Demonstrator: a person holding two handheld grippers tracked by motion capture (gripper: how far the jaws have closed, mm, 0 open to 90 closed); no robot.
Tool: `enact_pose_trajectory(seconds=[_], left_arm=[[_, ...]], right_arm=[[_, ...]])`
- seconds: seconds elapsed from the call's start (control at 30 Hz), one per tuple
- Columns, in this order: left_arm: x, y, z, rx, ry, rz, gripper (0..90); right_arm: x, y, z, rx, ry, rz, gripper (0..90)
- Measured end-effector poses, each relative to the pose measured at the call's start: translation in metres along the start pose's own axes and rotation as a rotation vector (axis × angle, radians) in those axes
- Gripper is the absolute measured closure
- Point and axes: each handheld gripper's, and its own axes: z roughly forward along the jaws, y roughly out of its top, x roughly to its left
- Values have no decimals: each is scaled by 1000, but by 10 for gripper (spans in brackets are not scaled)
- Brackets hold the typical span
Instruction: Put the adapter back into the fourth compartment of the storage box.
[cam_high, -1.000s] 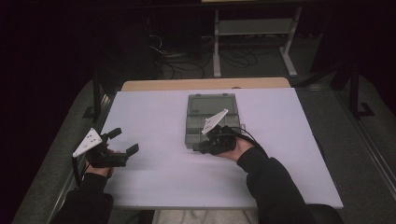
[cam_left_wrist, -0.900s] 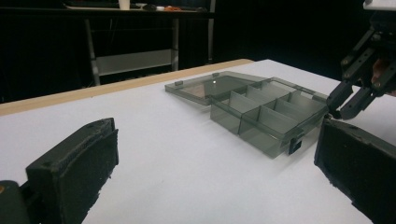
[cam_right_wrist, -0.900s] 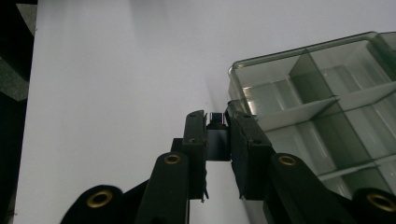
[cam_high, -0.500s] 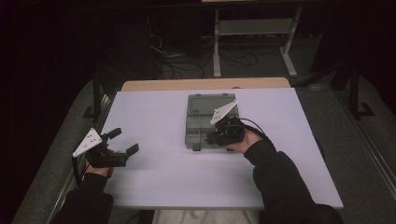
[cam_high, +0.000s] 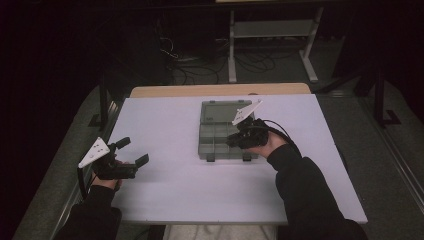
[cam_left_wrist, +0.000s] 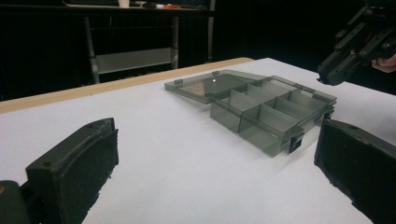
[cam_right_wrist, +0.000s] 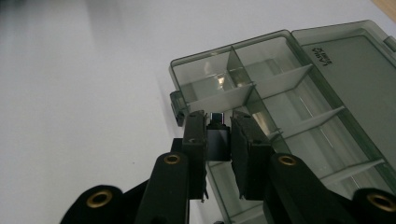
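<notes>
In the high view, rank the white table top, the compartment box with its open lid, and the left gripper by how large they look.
1. White table top, by far the largest.
2. Compartment box with its lid open flat.
3. Left gripper, smallest, though it sits nearer the camera than the box, which flatters its size.

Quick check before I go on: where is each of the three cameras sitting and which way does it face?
High view: above the person's side, looking forward and down on the white table; both forearms, left gripper, right gripper.
Left gripper view: low over the table, facing the open compartment box; its own jaws wide apart.
Right gripper view: above the box, looking down; its jaws clamp a small dark part.
All three share the box.
</notes>
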Motion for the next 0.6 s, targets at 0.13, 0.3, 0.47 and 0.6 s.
enact_pose_trajectory(seconds=[0.13, 0.3, 0.47, 0.6], left_arm=[[0, 0, 0, 0, -1, -1, 0], [0, 0, 0, 0, -1, 0, 0], [0, 0, 0, 0, 0, -1, 0], [0, 0, 0, 0, 0, -1, 0]], right_arm=[[-5, -1, -2, -3, -5, 11, 752], [-11, -4, -4, -5, -17, 34, 752], [-16, -6, -7, -6, -27, 46, 752], [-20, -6, -9, -6, -34, 53, 752]])
